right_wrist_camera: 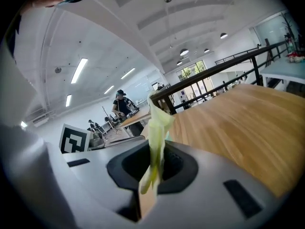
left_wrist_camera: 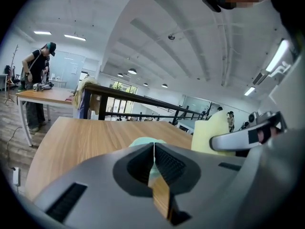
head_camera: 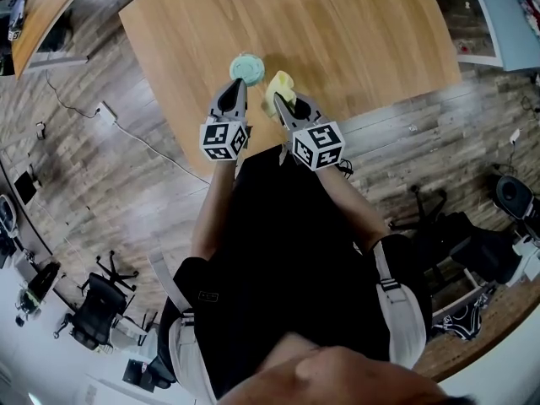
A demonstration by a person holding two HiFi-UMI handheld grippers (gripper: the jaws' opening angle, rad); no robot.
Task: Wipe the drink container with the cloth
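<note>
Head view: the mint drink container [head_camera: 246, 67] stands on the tabletop [head_camera: 354, 32] near its front edge, just ahead of your left tongs [head_camera: 238, 86]. The yellow cloth [head_camera: 283, 81] is beside it, in your right tongs [head_camera: 276, 101].

Left gripper view: tongs clenched, nothing between them.

Right gripper view: tongs grasping the cloth, which is limp and light.

The container is probably light and tippy, though only its top shows. Steady its side wall with the left.

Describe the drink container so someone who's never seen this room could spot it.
Find the big light wooden table and look near its lower edge in the head view. The drink container is the small round mint-green thing at the left gripper's tip; its neighbour, the cloth, is pale yellow, crumpled and pinched in the right gripper.
</note>
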